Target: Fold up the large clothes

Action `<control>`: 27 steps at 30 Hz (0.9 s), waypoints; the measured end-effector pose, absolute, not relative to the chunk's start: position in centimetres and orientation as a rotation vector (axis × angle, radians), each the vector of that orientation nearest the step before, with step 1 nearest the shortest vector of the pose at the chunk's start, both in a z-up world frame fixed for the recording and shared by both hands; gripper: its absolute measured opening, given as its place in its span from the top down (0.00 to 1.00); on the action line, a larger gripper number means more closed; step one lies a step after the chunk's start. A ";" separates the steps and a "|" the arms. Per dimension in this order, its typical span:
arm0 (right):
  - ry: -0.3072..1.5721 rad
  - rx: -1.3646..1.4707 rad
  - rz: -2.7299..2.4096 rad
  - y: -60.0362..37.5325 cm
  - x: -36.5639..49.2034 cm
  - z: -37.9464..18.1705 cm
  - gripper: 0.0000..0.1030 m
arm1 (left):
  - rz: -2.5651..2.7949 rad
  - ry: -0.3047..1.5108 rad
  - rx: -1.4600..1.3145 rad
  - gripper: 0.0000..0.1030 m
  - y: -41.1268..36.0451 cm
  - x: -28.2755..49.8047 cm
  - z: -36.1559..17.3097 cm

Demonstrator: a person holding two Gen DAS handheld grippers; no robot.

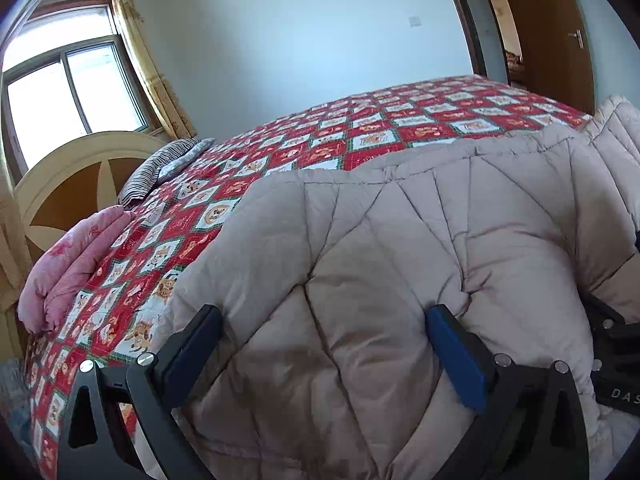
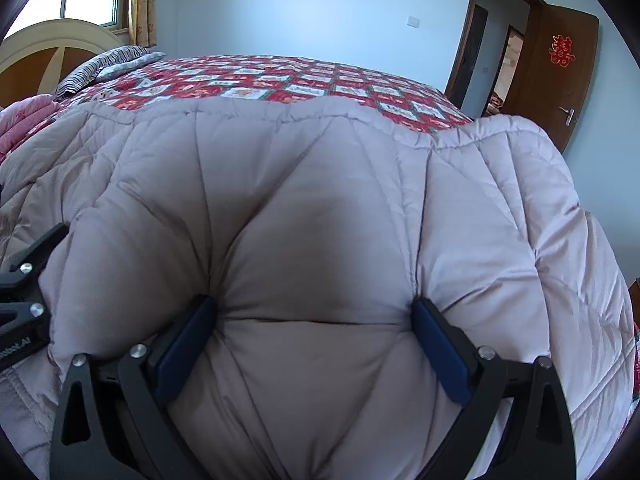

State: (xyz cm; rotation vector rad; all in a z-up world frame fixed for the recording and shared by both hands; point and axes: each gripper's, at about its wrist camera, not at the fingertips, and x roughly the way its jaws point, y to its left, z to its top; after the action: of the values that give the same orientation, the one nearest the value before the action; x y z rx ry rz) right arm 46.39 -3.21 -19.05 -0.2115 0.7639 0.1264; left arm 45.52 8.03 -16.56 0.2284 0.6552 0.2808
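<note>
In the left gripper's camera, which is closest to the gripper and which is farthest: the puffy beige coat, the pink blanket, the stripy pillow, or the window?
1. Puffy beige coat, bulging between the left gripper fingers.
2. Pink blanket, left, on the bed's near part.
3. Stripy pillow, farther up, by the headboard.
4. Window, on the wall beyond.

Bare bedspread (image 1: 360,128) beyond bulky quilted coat (image 1: 400,240)
</note>
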 end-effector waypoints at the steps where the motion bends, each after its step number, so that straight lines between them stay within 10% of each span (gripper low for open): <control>1: 0.762 -0.211 0.125 -3.2 46.3 -19.0 0.03 | 0.280 0.668 0.215 0.01 8.3 45.8 -16.8; 23: 0.796 -0.199 0.126 -5.2 40.5 -19.5 0.00 | 0.276 0.683 0.167 0.01 9.7 43.0 -15.0; 27: 0.748 -0.173 0.142 -5.5 40.2 -16.0 0.12 | 0.348 0.601 0.169 0.01 12.3 39.1 -13.0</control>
State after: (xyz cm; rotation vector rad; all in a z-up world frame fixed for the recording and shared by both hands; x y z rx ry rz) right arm 40.25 -5.51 -15.99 -0.1733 0.7480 0.1419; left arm 39.13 12.34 -13.04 0.1690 0.6012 0.3485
